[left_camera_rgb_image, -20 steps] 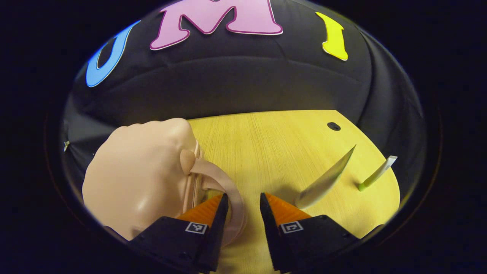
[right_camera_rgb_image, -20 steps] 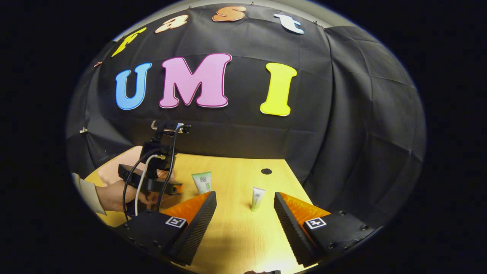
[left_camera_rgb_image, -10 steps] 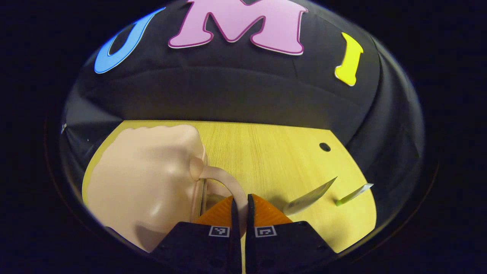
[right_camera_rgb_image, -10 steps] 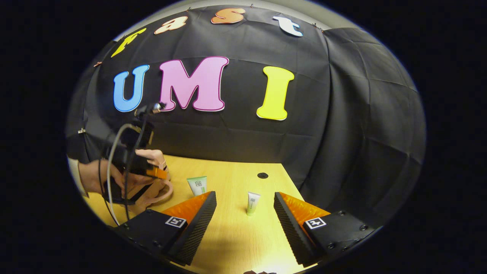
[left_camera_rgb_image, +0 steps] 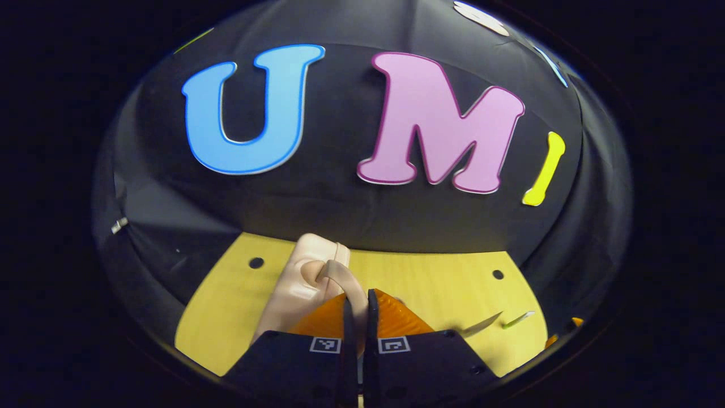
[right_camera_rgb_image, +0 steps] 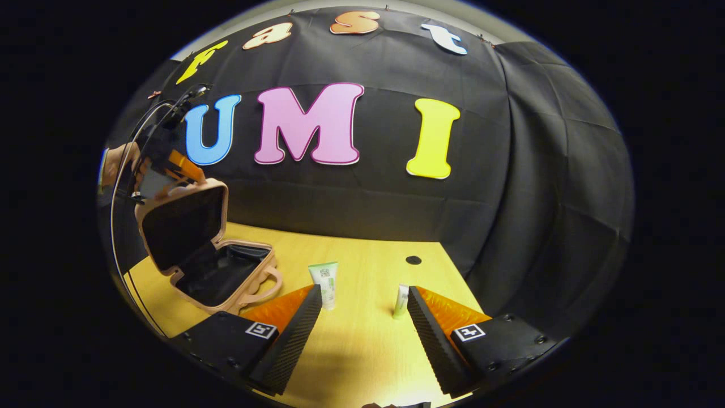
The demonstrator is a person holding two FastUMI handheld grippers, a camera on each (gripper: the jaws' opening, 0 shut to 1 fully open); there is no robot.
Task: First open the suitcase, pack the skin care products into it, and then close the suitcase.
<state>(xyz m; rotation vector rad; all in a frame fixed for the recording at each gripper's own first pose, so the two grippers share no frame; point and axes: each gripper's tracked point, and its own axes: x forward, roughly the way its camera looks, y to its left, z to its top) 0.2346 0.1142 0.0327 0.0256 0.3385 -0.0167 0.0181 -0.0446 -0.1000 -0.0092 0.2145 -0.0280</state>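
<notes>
A small pink suitcase [right_camera_rgb_image: 218, 266] sits open on a light wooden table [right_camera_rgb_image: 362, 345], its lid [right_camera_rgb_image: 184, 224] raised and leaning back toward the booth's black wall. The inside of both halves is dark.

In the right gripper view, the left gripper [right_camera_rgb_image: 173, 164] is at the top edge of the raised lid, held by a person's hand [right_camera_rgb_image: 116, 161], with a cable looping down beside it. In the left gripper view, its two fingers are pressed together on the lid's pink handle [left_camera_rgb_image: 340, 277], which curves up between them (the lid's outer shell runs away from the camera just behind the handle).

The right gripper [right_camera_rgb_image: 365, 309] hovers low over the table to the right of the suitcase, fingers spread wide apart and holding nothing.

Two skin care tubes stand upright on the table to the right of the suitcase. The wider white-and-green tube [right_camera_rgb_image: 324, 283] is nearest the case, just beside its front handle. The thinner tube [right_camera_rgb_image: 401, 301] stands farther right, close to the right gripper's right-hand finger. A small dark hole [right_camera_rgb_image: 413, 260] marks the tabletop behind them.
</notes>
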